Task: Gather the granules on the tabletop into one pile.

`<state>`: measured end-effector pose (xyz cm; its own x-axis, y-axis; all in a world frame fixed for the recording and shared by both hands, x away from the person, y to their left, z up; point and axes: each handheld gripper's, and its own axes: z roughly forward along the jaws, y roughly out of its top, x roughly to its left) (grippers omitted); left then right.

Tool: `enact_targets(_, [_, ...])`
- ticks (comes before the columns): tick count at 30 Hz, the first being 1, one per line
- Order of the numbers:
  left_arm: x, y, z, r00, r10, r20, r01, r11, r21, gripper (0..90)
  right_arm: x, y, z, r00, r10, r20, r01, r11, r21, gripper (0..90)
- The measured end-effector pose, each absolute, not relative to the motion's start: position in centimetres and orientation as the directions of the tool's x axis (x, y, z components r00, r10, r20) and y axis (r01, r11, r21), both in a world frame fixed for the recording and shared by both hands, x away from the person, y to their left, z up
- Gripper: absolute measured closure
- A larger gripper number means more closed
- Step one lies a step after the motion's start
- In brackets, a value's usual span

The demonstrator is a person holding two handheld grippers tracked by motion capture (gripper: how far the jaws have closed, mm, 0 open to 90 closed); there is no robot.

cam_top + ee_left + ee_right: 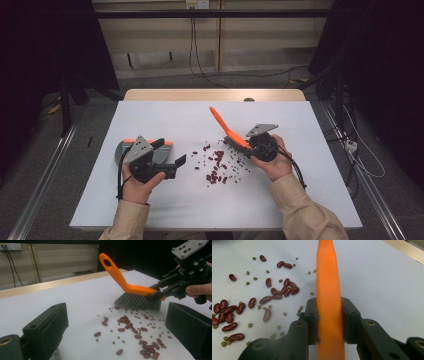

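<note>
An orange hand brush leans over the white table top, its grey bristles down at the far edge of scattered red beans mixed with small green ones. My right gripper is shut on the brush's orange back, one pad on each side. My left gripper stands open left of the beans with nothing between its jaws, pointing towards them. Under and behind it lies a grey dustpan with an orange edge.
A white sheet covers the table, and a wooden strip shows along the far edge. Cables hang by the back wall. Metal rails run along the floor on both sides.
</note>
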<state>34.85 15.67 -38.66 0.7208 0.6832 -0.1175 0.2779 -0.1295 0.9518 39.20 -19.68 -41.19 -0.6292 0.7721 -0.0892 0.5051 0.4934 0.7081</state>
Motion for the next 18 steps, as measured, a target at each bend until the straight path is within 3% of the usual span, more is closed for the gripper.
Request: enact_targets(18, [34.80, 15.82, -38.54, 0.719, 0.684, -0.120, 0.276, -0.123, 0.953, 4.6, 38.56, -18.66, -40.98, -0.658, 0.746, -0.104, 0.487, 0.527, 0.696, 71.4])
